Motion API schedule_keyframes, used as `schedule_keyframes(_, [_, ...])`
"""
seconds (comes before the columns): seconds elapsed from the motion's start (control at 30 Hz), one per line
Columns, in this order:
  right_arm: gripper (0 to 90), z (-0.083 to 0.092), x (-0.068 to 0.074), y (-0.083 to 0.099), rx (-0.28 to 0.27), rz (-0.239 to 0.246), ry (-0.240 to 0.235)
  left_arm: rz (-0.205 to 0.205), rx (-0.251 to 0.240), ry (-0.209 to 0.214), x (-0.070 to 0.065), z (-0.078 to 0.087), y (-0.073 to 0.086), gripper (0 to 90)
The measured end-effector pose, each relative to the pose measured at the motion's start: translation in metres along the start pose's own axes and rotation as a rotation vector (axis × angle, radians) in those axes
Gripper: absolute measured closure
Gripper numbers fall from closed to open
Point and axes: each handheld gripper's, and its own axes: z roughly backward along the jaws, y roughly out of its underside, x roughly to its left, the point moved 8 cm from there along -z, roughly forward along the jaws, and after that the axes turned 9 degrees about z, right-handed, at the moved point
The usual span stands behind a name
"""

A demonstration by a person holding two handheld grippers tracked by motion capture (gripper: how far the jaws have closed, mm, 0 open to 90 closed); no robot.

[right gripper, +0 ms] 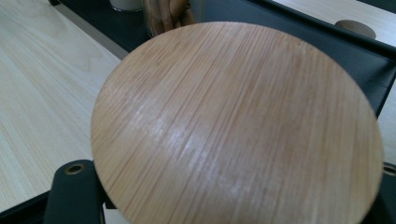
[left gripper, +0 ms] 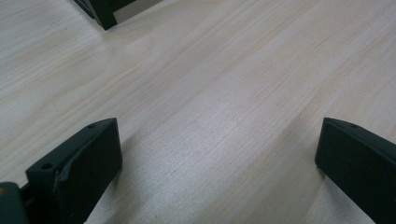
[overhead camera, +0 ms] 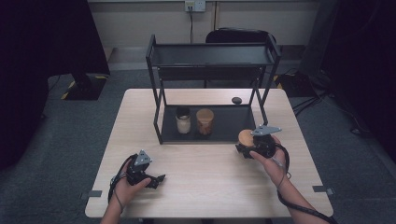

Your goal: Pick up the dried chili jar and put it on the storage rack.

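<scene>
Wooden lid (right gripper: 233,126) is round, so no long axis; its flat face tilts up twd you. Your right gripper (overhead camera: 254,144) is clamped on it, just off the black rack (overhead camera: 212,49)'s front-right corner. Left gripper (overhead camera: 154,179), front-left of rack, jaws wide apart, holding nothing.

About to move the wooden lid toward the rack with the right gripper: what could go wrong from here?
The right gripper seems to clamp the round wooden lid only at its edges, so it might tilt or slip. The rack's front post stands close by and could be clipped. The two jars stand side by side, so one might get nudged.
</scene>
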Motion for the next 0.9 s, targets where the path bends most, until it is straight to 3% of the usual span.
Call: schedule_keyframes(0.9, [25.7, -0.017, -0.003, -0.016, 0.004, 0.004, -0.008, 0.0, 0.0, 0.0, 0.0, 0.0, 0.0, 0.1])
